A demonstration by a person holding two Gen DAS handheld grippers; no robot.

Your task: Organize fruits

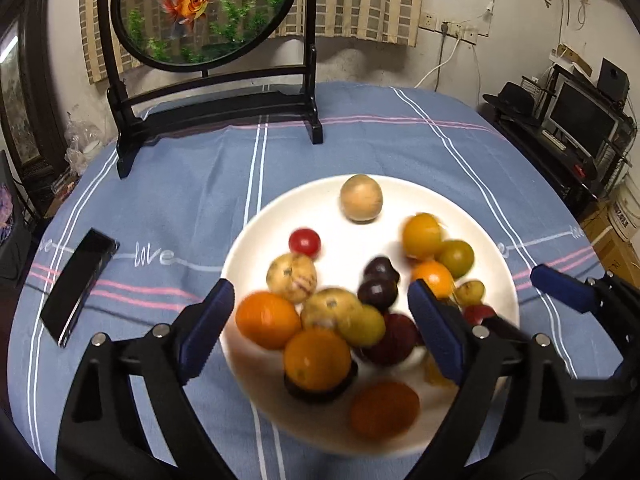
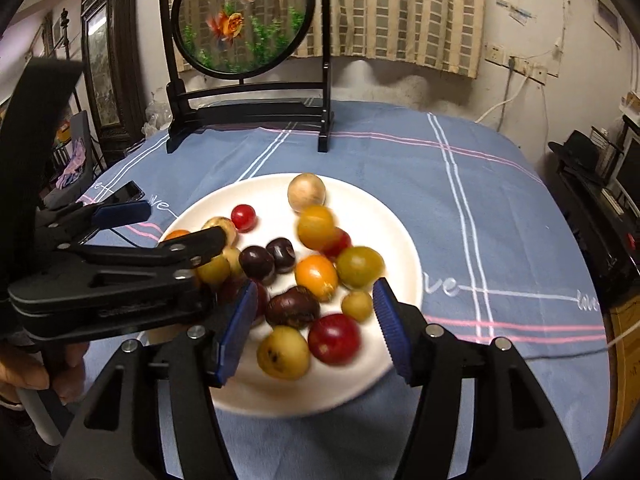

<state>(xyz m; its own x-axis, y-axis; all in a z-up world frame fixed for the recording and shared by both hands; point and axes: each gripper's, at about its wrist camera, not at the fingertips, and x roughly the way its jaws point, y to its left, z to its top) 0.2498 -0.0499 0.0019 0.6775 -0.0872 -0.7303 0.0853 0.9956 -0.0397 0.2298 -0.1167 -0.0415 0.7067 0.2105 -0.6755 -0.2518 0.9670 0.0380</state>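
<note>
A white plate (image 1: 352,228) on the blue tablecloth holds several small fruits: oranges, dark plums, red and yellow-green ones, and a tan round one (image 1: 361,197) at the far rim. My left gripper (image 1: 324,320) is open above the near left fruits, around an orange (image 1: 267,319) and its neighbours, gripping nothing. My right gripper (image 2: 314,326) is open over the plate's near right part (image 2: 384,216), above a red fruit (image 2: 334,338) and a yellow one (image 2: 283,352). The right gripper also shows in the left wrist view (image 1: 560,284), the left one in the right wrist view (image 2: 160,232).
A black phone (image 1: 78,286) lies on the cloth left of the plate. A round goldfish screen on a black stand (image 1: 212,112) stands at the table's far side. A hand (image 2: 28,376) holds the left gripper. Shelves with a monitor (image 1: 580,124) stand off to the right.
</note>
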